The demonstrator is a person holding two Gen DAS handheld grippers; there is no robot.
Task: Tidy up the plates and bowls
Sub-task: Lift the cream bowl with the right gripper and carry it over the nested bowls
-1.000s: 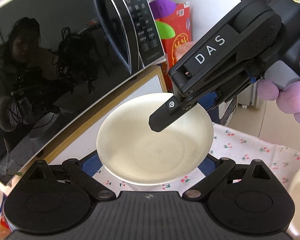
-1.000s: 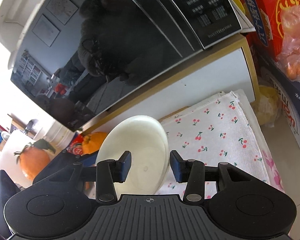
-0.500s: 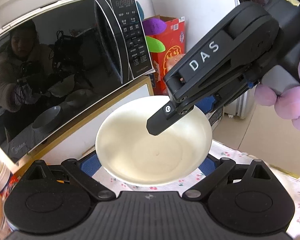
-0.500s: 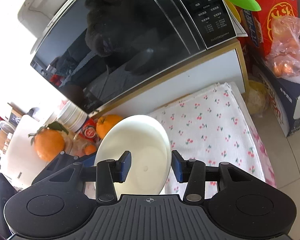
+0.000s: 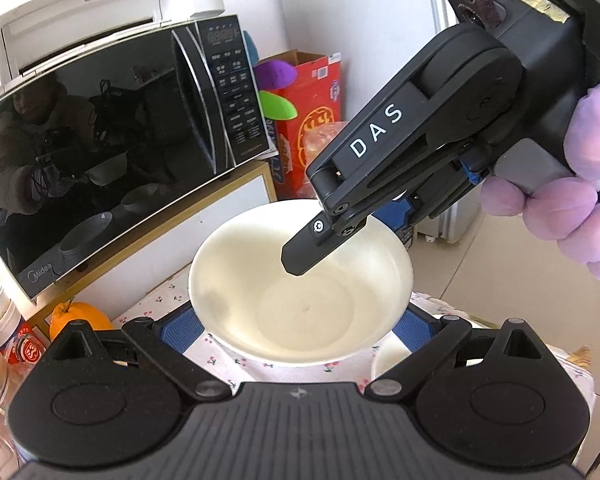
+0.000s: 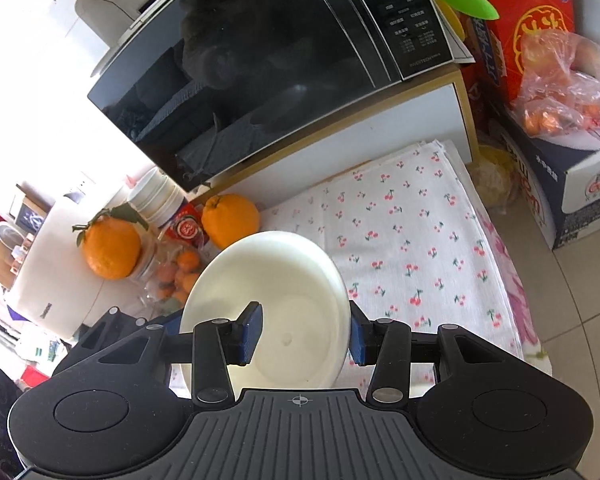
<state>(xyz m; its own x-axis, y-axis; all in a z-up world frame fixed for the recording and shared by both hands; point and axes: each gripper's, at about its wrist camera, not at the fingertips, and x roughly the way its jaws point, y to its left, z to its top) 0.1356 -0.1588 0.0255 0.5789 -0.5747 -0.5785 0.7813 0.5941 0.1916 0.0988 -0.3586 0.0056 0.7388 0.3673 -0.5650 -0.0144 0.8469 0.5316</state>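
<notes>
A white bowl (image 5: 300, 304) hangs in the air above the cherry-print cloth (image 6: 420, 232). My left gripper (image 5: 296, 326) is shut on it, with a blue pad against each side of the bowl. My right gripper (image 5: 348, 236) reaches in from the upper right of the left wrist view. It is shut on the far wall of the bowl, one finger inside and the other outside the rim. The right wrist view shows the bowl (image 6: 292, 280) tilted between the right gripper (image 6: 304, 336) pads. Below the bowl, part of another white dish (image 5: 388, 360) shows.
A black microwave (image 6: 260, 60) stands on a white cabinet behind the cloth, with a white printer (image 5: 100, 4) on top. Two oranges (image 6: 110, 248), a jar and stacked cups (image 6: 156, 196) sit at the left. A red box (image 6: 532, 32) and bagged fruit (image 6: 568, 92) stand at the right.
Both grippers have drawn back from the microwave and risen a little, carrying the bowl together. The oranges, the cups and more of the cloth have come into view.
</notes>
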